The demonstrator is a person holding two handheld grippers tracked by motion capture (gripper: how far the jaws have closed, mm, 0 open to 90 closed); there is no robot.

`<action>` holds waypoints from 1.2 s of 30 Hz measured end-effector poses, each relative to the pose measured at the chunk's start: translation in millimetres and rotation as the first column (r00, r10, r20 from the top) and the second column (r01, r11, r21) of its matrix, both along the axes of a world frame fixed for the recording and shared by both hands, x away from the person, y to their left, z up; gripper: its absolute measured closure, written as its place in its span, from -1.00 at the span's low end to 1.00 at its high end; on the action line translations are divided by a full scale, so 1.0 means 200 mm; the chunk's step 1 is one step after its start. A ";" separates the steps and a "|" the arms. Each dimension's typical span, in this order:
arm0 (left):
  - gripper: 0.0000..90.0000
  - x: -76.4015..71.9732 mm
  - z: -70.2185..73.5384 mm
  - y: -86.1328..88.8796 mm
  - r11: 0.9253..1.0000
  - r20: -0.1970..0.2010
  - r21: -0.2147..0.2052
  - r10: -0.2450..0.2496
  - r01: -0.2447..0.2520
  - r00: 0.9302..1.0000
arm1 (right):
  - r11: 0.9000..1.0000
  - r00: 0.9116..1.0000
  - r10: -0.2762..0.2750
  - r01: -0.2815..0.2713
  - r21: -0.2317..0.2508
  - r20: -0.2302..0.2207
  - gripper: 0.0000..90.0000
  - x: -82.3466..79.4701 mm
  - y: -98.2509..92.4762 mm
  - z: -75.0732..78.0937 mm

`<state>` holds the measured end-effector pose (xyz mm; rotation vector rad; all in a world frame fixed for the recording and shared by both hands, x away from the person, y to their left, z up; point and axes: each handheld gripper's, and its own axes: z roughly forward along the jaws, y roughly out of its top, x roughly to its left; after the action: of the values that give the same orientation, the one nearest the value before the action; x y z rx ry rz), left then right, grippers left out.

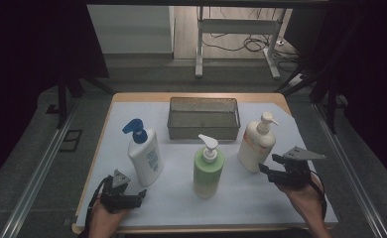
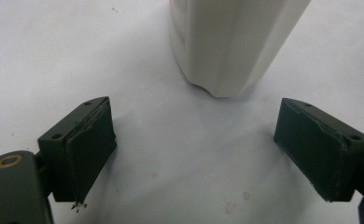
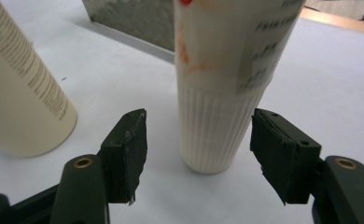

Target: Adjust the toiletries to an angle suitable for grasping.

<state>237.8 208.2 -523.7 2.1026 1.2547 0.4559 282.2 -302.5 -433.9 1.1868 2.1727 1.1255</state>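
right gripper (image 1: pixel 270 167) was at the approach step on the cream pump bottle (image 1: pixel 256 145). in the right gripper view that cream pump bottle (image 3: pixel 222 88) stood upright dead ahead, its ribbed base just beyond the tips and centred on the gap. jaws stood apart, roughly as wide as the bottle body, nothing between the pads, no contact. not much margin per side, by my read.

left gripper (image 1: pixel 132 197) sat low at the near edge of the table (image 1: pixel 261 198), next to the white bottle with the blue pump (image 1: pixel 144 153). in the left gripper view the jaws were wide and empty, and a white bottle base (image 2: pixel 227 46) stood ahead of them, a bit right of the gap's centre, clear of both pads. looked parked rather than working.

green bottle (image 1: pixel 208 171) stood between the two grippers, untouched. the pale bottle (image 3: pixel 21 93) left of the right jaws, as that camera saw it, was probably this one; colour didn't settle it. mesh basket (image 1: pixel 204 119) sat behind the bottles, empty as far as i could see, so likely the drop target.

next move, as i judged it: open the right jaws a touch more if possible, push forward until the ribbed section sits between the pads, then close. grip low on the ribs, not on the label. bottle is tall and top-heavy with the pump, so a nudge from one pad before closing could tip it. keep the approach square.
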 end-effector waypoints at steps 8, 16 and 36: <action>-0.73 0.00 0.00 0.00 1.000 0.000 -0.001 0.000 0.000 1.000 | 1.000 1.000 -0.027 0.027 0.008 0.001 -0.38 0.07 0.01 0.04; -0.73 0.00 0.00 0.00 1.000 0.000 -0.002 0.000 0.000 1.000 | 1.000 0.999 -0.027 0.027 -0.002 0.021 -0.39 0.13 0.05 0.09; -0.73 0.00 0.00 0.00 1.000 -0.001 -0.001 0.000 0.000 1.000 | 0.999 0.999 -0.043 0.043 -0.030 -0.005 -0.38 0.29 0.17 0.08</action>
<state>237.8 208.2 -523.6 2.1026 1.2548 0.4542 340.4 -268.3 -418.0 1.2190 2.1500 1.0697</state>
